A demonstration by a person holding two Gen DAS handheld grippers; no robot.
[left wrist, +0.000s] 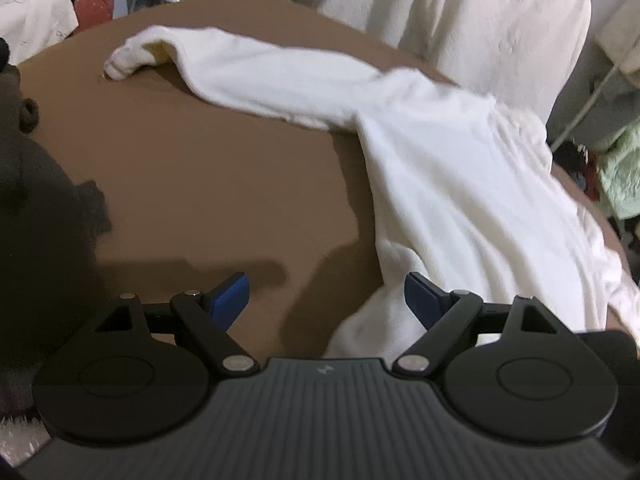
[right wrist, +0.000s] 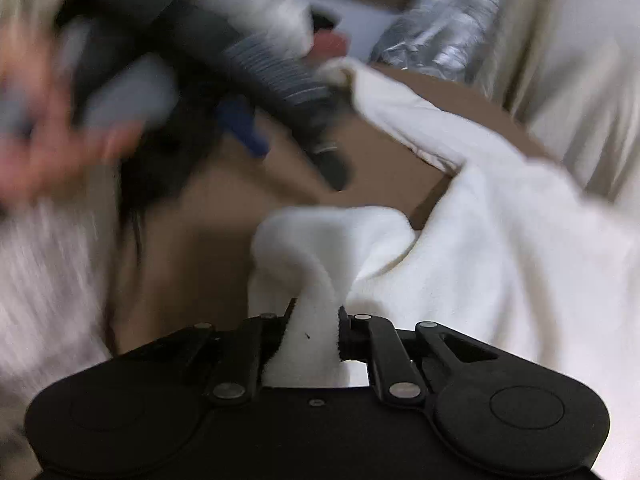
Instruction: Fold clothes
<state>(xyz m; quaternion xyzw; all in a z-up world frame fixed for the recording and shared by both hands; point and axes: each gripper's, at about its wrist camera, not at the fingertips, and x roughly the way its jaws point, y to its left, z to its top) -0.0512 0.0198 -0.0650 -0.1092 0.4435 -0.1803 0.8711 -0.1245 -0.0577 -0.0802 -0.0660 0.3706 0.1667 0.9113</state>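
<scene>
Garment: white fleece top (left wrist: 460, 184), spread on the brown table (left wrist: 192, 168) ahead and to the right of the left gripper (left wrist: 326, 298); one sleeve (left wrist: 240, 68) stretched away toward the far edge.
Right gripper (right wrist: 314, 320): clamped on a bunched fold of the white fleece top, probably lifting an edge to start a fold.
Left gripper: released, blue pads (left wrist: 232, 298) wide apart, nothing between; poised just short of the near hem, likely for a second grasp.
Left wrist view only: full lie of sleeve and body.
Right wrist view only: the pinch itself; left gripper blurred up and to the left, hand (right wrist: 44, 128) possibly moving.
</scene>
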